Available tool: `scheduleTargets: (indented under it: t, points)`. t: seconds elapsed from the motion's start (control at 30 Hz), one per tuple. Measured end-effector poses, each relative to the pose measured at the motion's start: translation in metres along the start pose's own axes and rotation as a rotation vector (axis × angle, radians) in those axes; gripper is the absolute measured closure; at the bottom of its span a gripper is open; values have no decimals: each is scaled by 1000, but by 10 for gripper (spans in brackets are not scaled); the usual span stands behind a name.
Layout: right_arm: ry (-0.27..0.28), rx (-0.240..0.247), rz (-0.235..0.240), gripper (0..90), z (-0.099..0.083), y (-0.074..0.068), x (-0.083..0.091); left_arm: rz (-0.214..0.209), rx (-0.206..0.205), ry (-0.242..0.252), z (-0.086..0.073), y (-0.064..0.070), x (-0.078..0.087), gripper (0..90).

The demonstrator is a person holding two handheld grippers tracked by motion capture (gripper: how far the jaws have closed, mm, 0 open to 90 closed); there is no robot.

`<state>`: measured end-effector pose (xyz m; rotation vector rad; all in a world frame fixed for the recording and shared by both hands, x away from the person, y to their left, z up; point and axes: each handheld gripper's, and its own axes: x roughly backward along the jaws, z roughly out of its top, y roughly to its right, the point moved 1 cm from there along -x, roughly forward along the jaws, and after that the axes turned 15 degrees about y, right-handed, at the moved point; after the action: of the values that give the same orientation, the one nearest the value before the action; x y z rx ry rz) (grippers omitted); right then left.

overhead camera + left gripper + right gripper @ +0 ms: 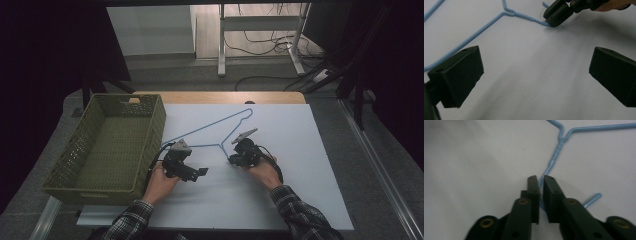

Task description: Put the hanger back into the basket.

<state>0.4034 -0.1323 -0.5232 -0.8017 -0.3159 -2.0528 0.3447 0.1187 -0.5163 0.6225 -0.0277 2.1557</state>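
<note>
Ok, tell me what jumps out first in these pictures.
The pale blue wire hanger lies flat on the white table top, and the right claw is shut on its hook. The left claw hangs wide open just above the sheet, near the person's side. A deep olive woven basket sits at the left edge of the table, nothing visible inside.
</note>
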Motion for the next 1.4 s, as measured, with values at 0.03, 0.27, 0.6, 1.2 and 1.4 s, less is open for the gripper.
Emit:
scheduleTargets:
  t: [0.03,0.27,0.6,1.2,1.4]
  points:
    - [-4,4,5,858,0,0,0,0,0,0,0,0,0,0]
    - [-3,43,4,870,4,-4,1,15,-13,-26,-1,0,-2,0]
    - [38,51,7,870,17,-5,15,27,37,-36,1,-1,-3,13]
    - [46,64,7,870,28,-8,22,-4,52,-45,7,-1,-20,296]
    - [50,66,9,870,31,-8,24,-48,80,-64,6,-2,-35,584]
